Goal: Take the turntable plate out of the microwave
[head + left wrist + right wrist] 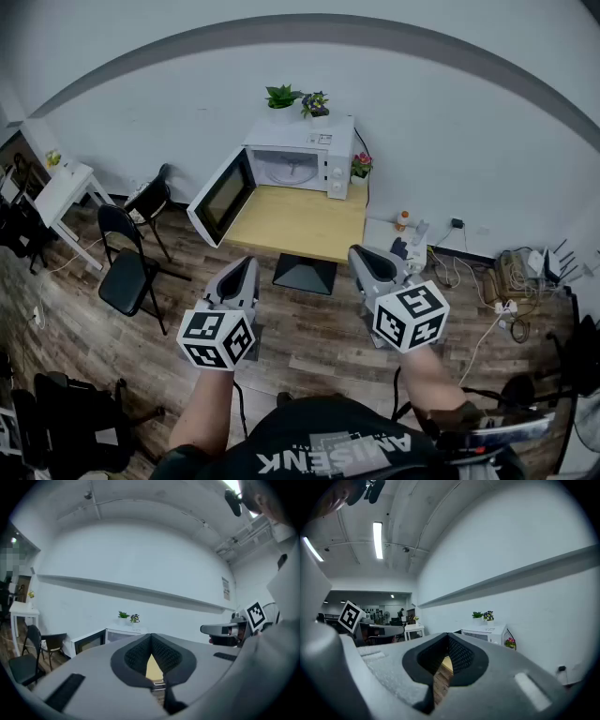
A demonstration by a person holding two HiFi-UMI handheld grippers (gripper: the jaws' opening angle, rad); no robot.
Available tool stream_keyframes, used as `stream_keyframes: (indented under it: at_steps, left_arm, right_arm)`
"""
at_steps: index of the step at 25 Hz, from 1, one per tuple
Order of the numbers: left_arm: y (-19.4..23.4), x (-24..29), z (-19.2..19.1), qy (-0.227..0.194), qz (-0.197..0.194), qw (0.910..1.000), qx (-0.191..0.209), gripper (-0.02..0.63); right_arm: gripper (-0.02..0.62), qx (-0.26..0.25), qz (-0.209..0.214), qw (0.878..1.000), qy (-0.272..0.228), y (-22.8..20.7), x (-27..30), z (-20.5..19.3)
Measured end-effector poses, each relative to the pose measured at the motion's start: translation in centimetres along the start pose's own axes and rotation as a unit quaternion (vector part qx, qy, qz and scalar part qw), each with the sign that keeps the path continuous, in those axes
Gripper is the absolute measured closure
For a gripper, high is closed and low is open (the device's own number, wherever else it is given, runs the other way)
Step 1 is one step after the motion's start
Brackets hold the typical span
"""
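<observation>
A white microwave (pixel 300 157) stands at the far end of a small wooden table (pixel 300 223), its door (pixel 222 195) swung wide open to the left. The cavity (pixel 287 169) looks pale, and the turntable plate inside is too small to make out. Both grippers hover well short of the table, over the wood floor. My left gripper (pixel 242 272) is shut and holds nothing; the left gripper view shows its pads (pixel 140 656) meeting, with the microwave (pixel 119 633) far ahead. My right gripper (pixel 361 255) is also shut and empty, its jaws (pixel 449 641) aimed past the microwave (pixel 483 632).
Two potted plants (pixel 298 97) sit on the microwave and a pink flower pot (pixel 360 166) beside it. Black folding chairs (pixel 127 267) and a white side table (pixel 61 187) stand at the left. Cables, a power strip (pixel 504 305) and an orange bottle (pixel 402 221) lie at the right wall.
</observation>
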State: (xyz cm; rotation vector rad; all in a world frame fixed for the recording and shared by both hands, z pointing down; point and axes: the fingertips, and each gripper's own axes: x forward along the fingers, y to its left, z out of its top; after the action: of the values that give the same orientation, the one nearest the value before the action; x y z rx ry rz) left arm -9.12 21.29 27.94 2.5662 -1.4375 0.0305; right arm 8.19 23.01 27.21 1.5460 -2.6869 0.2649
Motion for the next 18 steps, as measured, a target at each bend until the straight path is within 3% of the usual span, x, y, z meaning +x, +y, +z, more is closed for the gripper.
stream_keyframes:
  at_steps: [5,11,18]
  left_arm:
    - [1.3,-0.1,0.6,-0.009,-0.012,0.9998,-0.012,0.604]
    - [2.3,0.3,0.5,0.001,-0.025,0.9996,-0.012,0.604]
    - [3.3,0.1,1.0,-0.019,-0.035,0.9990,-0.021,0.604]
  right_arm:
    - [0.592,-0.007,-0.004,1.000,0.001,0.8,0.9,0.2]
    - [0.591,0.036,-0.014,0.999,-0.005,0.2,1.9,0.3]
    - [0.591,0.038,-0.015,0.999,-0.007,0.9,2.9,0.1]
